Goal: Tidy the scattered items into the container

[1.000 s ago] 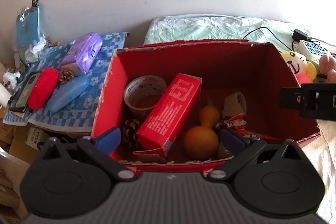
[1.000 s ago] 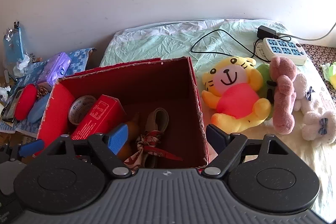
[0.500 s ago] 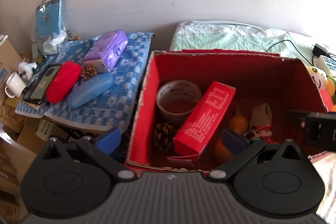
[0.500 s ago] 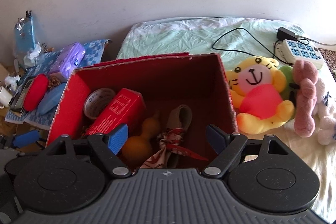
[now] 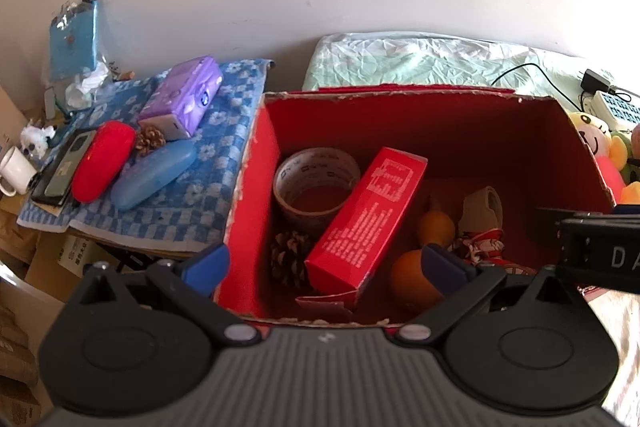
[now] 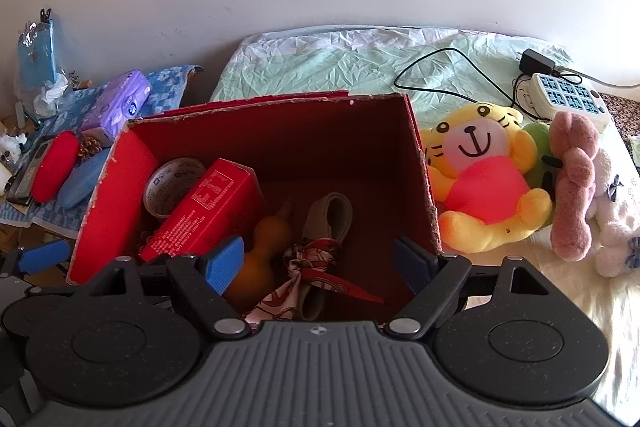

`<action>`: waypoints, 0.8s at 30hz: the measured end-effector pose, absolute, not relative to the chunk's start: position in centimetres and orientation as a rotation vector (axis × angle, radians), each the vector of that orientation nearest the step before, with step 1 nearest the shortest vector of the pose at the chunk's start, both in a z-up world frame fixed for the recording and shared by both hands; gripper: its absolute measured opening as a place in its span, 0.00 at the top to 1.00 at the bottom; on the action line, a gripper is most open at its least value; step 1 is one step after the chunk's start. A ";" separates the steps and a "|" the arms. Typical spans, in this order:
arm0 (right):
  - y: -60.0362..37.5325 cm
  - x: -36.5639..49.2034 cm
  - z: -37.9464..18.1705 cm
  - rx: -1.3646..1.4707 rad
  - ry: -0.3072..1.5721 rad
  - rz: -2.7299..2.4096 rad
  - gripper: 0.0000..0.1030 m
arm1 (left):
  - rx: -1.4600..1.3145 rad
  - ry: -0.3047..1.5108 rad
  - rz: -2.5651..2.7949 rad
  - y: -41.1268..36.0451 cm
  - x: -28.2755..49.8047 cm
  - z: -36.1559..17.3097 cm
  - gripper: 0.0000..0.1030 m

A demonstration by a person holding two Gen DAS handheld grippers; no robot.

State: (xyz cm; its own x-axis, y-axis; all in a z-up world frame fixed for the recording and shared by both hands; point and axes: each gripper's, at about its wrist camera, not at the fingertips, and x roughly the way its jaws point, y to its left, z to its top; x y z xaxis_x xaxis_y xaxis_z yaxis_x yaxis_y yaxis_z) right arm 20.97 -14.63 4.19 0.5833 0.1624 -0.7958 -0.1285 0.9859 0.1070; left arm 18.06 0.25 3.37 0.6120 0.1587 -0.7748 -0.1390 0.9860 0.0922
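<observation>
Left wrist view: left gripper (image 5: pixel 326 261) spread wide, empty, over near-left rim of red box (image 5: pixel 448 107). Inside the box: tape roll (image 5: pixel 316 183), red carton (image 5: pixel 366 221), pine cone (image 5: pixel 290 257), gourd (image 5: pixel 424 263). Left of box, on blue cloth (image 5: pixel 208 183): red case (image 5: pixel 103 161), blue case (image 5: pixel 152 173), purple tissue pack (image 5: pixel 182 103).

Right wrist view: right gripper (image 6: pixel 320 265) wide open, empty, above box's near edge. Tiger plush (image 6: pixel 486 179) just right of box.
</observation>
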 end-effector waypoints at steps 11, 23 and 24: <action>-14.2 21.4 3.9 0.008 0.916 0.166 0.19 | 0.042 0.898 0.166 0.7 18.4 3.4 0.02; -14.1 22.1 3.9 0.023 0.916 0.175 0.19 | 0.031 0.895 0.167 0.4 19.3 3.3 0.02; -14.2 22.1 3.9 0.030 0.915 0.175 0.19 | 0.026 0.893 0.169 0.4 19.4 3.3 0.02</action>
